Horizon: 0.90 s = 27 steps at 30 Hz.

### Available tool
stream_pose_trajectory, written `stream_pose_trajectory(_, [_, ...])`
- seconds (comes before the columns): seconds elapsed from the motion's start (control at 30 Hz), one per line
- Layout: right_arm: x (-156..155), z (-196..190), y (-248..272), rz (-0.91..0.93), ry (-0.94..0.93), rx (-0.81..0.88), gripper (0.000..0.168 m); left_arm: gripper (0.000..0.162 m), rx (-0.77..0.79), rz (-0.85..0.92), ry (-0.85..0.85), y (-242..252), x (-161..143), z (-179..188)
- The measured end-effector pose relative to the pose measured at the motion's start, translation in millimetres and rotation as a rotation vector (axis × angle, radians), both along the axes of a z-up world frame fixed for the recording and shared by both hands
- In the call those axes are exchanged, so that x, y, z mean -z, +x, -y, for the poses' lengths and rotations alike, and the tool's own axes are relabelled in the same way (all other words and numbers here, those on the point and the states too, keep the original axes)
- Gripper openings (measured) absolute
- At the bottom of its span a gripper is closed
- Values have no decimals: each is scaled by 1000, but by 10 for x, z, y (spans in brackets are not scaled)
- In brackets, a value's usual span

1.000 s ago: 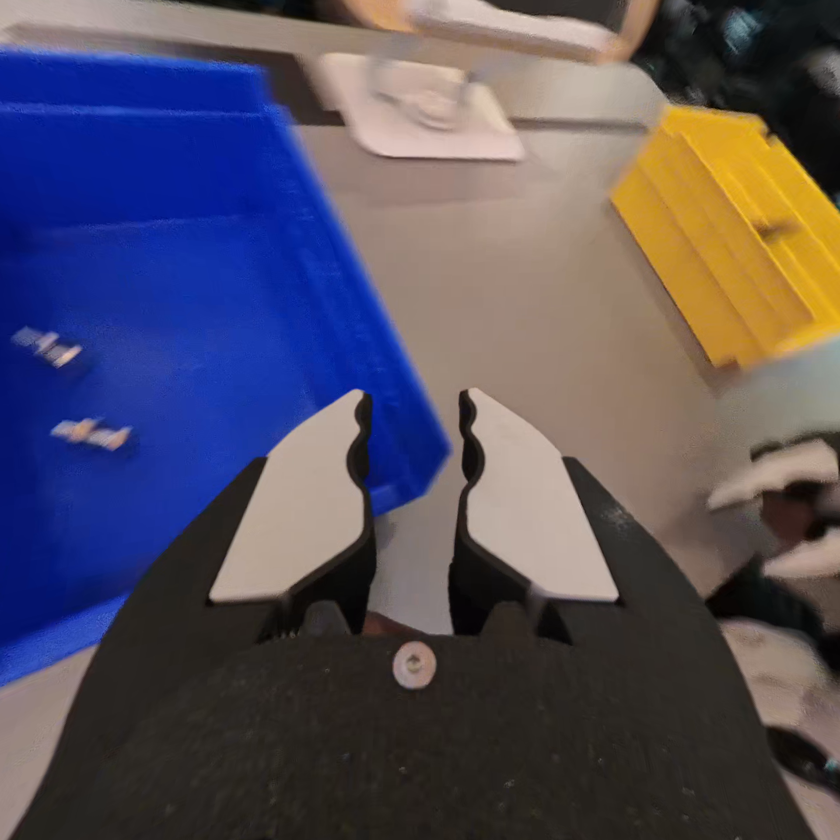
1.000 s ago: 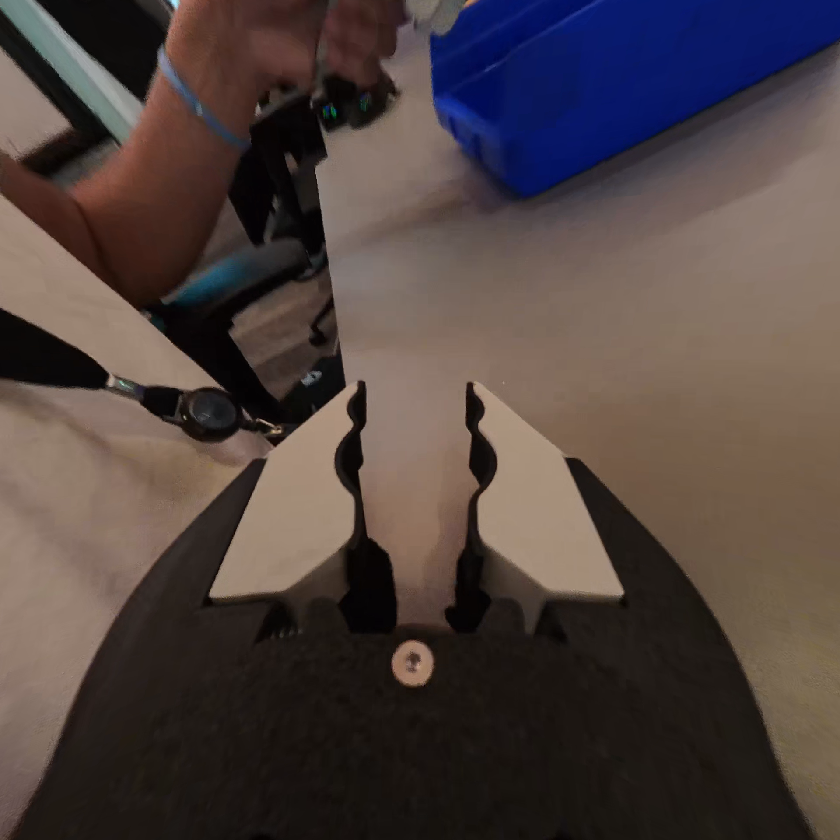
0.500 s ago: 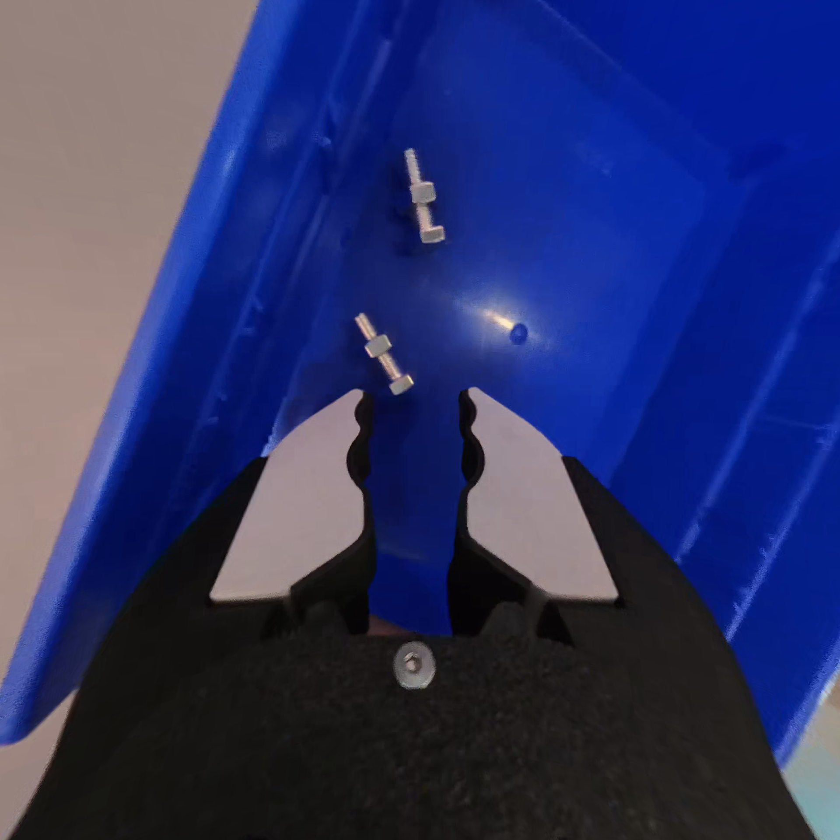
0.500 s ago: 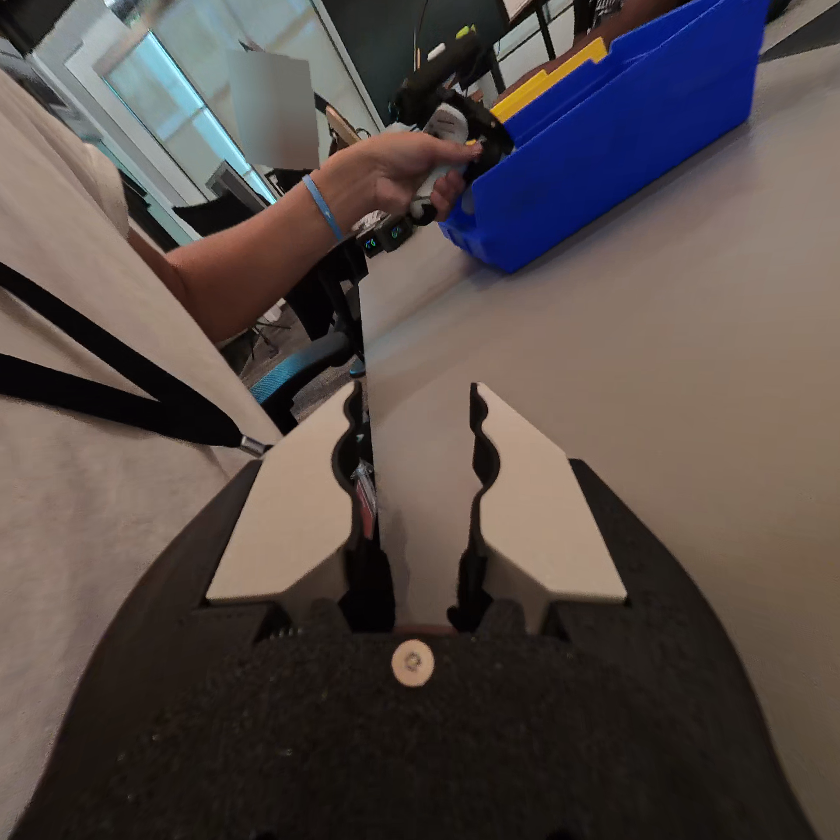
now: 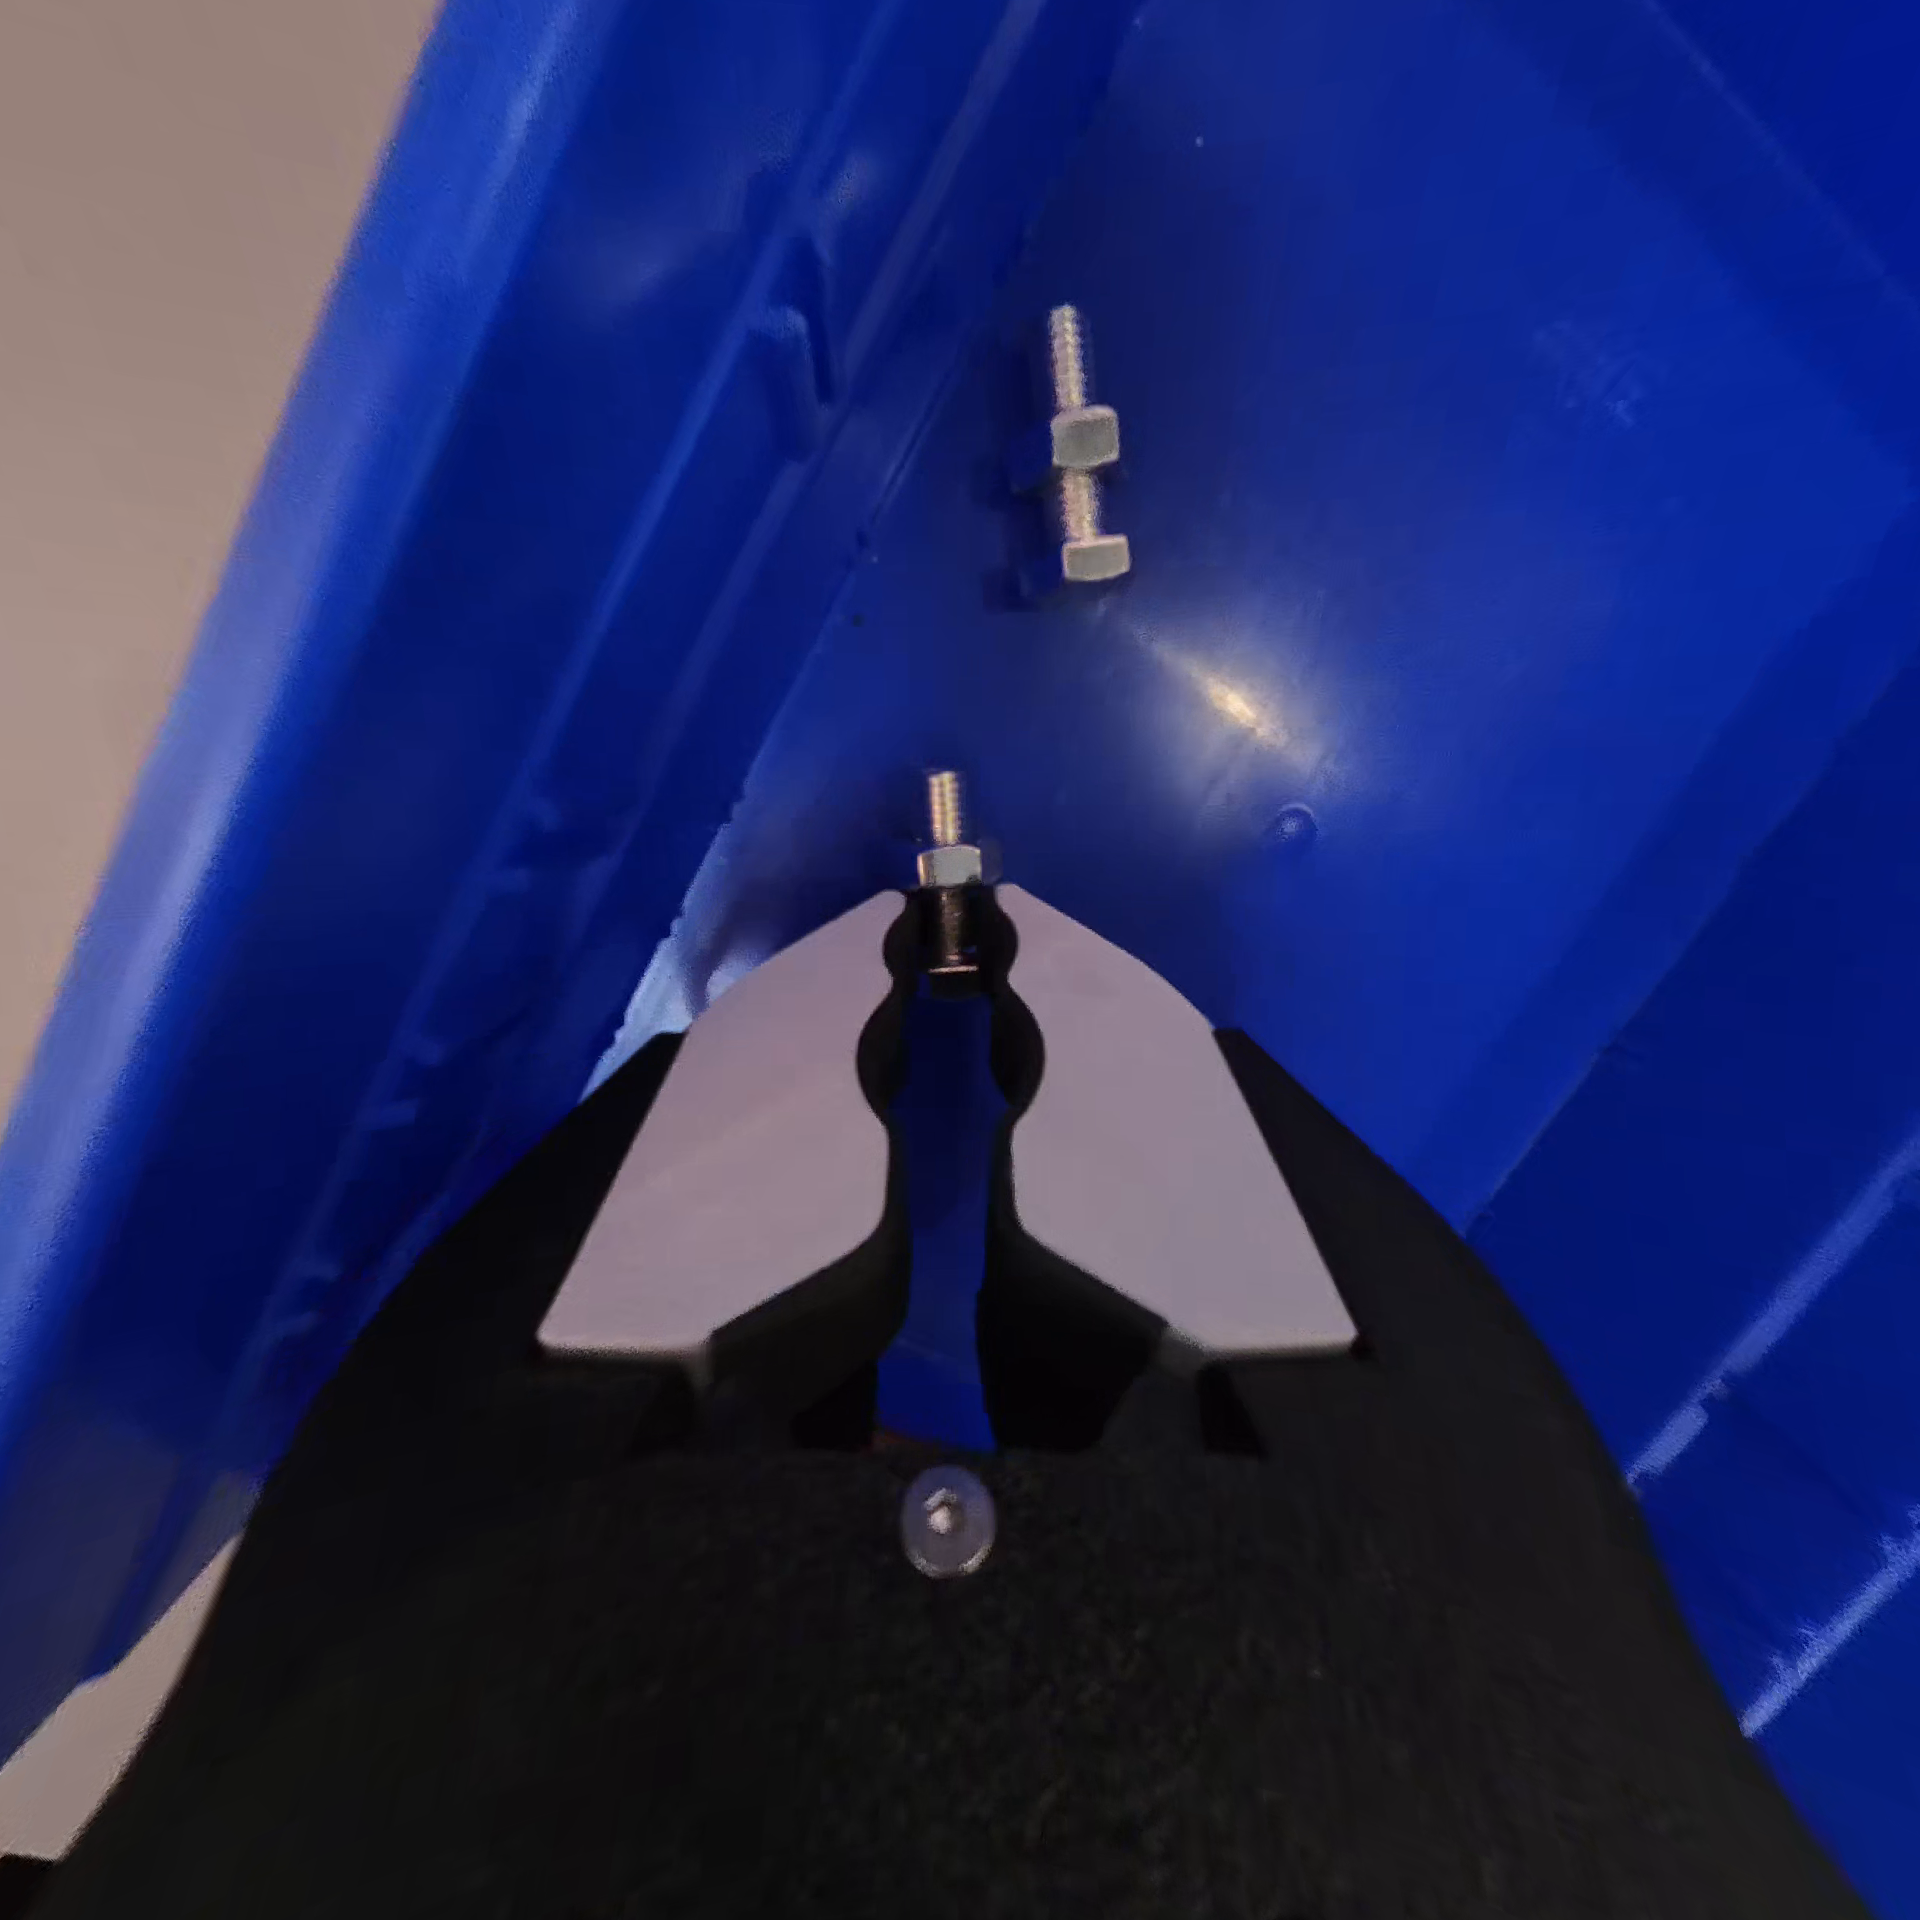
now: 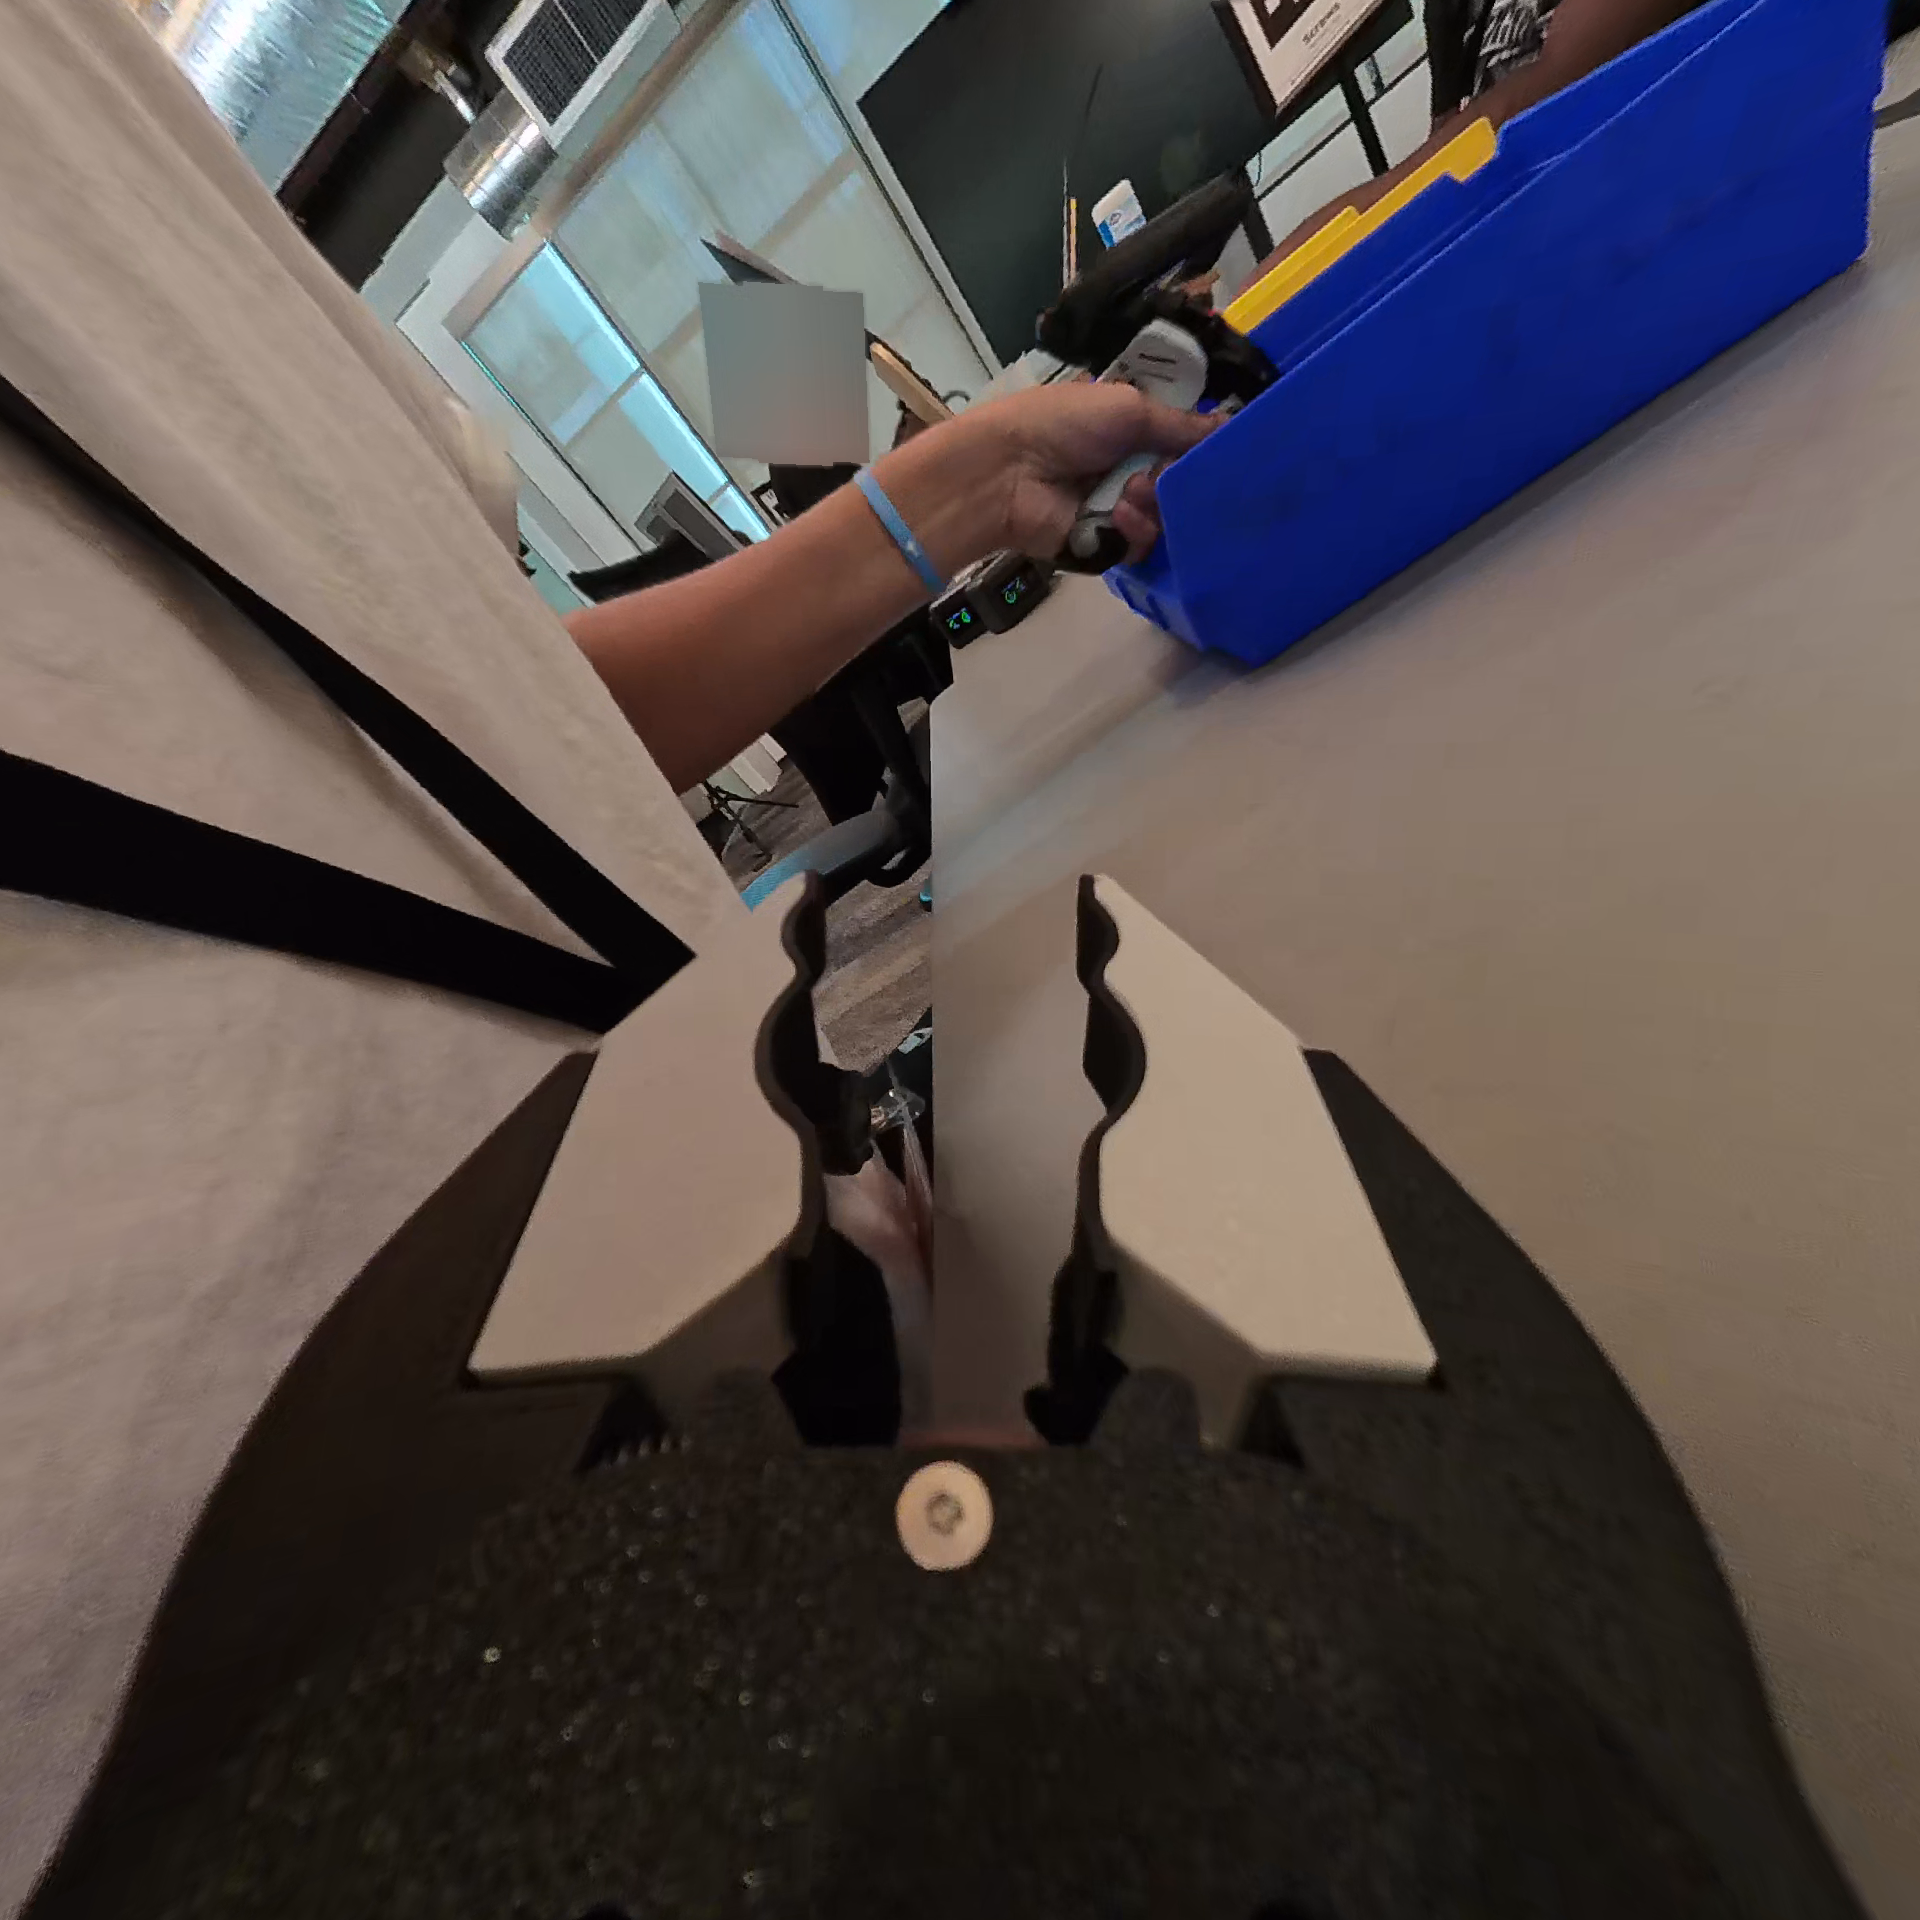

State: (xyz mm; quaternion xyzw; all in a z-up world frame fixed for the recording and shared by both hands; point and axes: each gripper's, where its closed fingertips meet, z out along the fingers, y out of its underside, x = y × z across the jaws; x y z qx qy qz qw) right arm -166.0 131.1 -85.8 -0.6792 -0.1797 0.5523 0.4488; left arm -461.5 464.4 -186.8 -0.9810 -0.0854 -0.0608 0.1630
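My left gripper is inside a blue bin, shut on a small silver bolt with a nut at its fingertips; the threaded end sticks out ahead. A second bolt with a nut lies on the bin floor farther in. My right gripper is open and empty, held low over the grey table's near edge. In the right wrist view the blue bin stands at the far right, with a hand holding the left gripper over its end.
A yellow bin shows behind the blue one. A person's beige shirt with black straps fills the left of the right wrist view. Office chairs, windows and a dark screen lie beyond the table edge. The tips of one gripper are about 45 cm away from the tips of the other.
My left gripper has moved deeper into the blue bin and closed on the nearer bolt. My right gripper has stayed open, its view tilting slightly.
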Motion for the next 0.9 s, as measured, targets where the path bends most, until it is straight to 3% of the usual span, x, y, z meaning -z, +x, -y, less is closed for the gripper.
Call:
stream_pose_trajectory(0.17, [-18, -25, 34, -4, 3, 26, 48, 10, 160, 287, 139, 308, -204, 93])
stream_pose_trajectory(0.33, [27, -85, 20, 53, 20, 61, 47, 9, 429, 487, 432, 681, -833, 318])
stream_pose_trajectory(0.47, [9, -183, -29, 121, 79, 93, 48, 9, 710, 645, 727, 1160, -1525, 843])
stream_pose_trajectory(0.57, [-90, -330, -82, 171, 152, 127, 49, 9, 929, 779, 840, 1599, -1804, 1425])
stream_pose_trajectory(0.77, [-627, -699, -338, 3, 219, 127, 54, 9, 1197, 937, 837, 2240, -1645, 2184])
stream_pose_trajectory(0.9, [-732, -856, -480, -58, 196, 84, 39, 9, 1294, 911, 827, 2378, -1426, 2450])
